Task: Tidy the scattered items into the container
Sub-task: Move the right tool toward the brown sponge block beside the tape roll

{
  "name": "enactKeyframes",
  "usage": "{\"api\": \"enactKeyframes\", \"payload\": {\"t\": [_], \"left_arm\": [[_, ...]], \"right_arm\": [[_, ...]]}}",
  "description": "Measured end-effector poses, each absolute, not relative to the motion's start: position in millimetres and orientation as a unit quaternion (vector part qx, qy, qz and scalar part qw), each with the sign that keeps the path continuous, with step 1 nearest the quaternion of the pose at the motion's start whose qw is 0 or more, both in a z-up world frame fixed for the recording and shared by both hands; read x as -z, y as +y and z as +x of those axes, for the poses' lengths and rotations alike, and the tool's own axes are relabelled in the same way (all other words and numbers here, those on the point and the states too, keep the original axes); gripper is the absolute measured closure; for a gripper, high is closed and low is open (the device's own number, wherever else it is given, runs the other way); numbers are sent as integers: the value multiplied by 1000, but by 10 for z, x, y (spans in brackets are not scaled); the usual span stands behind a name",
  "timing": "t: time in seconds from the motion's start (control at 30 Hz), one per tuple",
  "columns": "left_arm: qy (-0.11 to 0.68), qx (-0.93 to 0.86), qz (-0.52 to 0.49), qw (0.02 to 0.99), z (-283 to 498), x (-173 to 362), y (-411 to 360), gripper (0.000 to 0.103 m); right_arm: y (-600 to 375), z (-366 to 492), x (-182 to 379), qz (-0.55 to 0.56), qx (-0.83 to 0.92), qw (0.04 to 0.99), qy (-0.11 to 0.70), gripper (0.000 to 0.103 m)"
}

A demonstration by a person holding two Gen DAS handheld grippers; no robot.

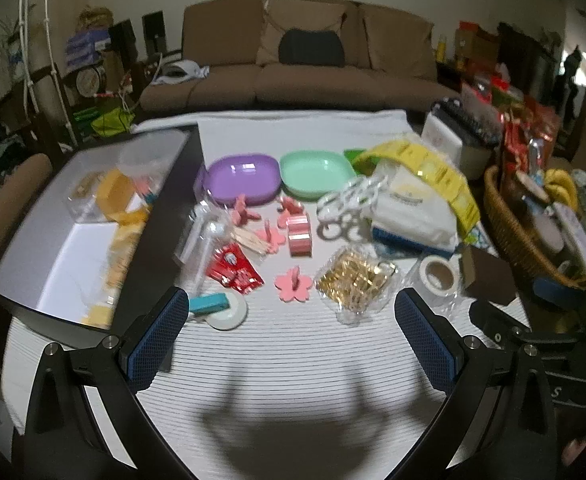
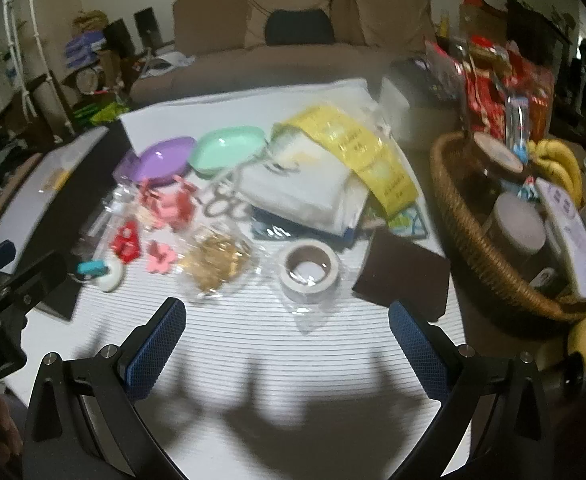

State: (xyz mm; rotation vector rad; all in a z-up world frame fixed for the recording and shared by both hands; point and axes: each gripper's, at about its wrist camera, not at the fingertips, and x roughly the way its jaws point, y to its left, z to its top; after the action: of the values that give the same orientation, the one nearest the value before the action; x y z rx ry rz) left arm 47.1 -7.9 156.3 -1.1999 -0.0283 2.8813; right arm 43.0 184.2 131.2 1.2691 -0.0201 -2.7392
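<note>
Both the left claw [image 1: 289,334] and right claw [image 2: 287,342] gape wide and empty above a white ribbed bench [image 1: 293,360], with a clear bag of gold clips [image 1: 355,278], pink flower cutouts [image 1: 294,285] and a bagged white tape roll [image 2: 308,271] beyond, and the large white open container [image 1: 73,236] farther left.

A box [image 1: 53,240] sits at the left edge of the surface [image 1: 293,360], already holding a few items. To its right two dishes [image 1: 241,178] lie side by side at the back. Before them are flower pieces [image 1: 294,283], a bag of clips [image 1: 355,278] and a tape roll [image 1: 439,274]. A basket [image 2: 489,240] stands far right.
</note>
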Motion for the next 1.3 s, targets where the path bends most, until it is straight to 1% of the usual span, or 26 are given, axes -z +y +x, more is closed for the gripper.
{"api": "enactKeyframes", "payload": {"t": [0.17,0.67,1.3], "left_arm": [[-13,-927,-374,3,605,-1783,-207,0],[-19,-935,-354,-24,1001,-2040,-765,0],[-36,-931,-354,-82,1198,-2038,-1713,0]], "right_arm": [[1753,551,-1561,407,911,64,4,0],[1493,823,-1954,383,920,79,13,0],[564,1018,-2110,352,922,162,19,0]]}}
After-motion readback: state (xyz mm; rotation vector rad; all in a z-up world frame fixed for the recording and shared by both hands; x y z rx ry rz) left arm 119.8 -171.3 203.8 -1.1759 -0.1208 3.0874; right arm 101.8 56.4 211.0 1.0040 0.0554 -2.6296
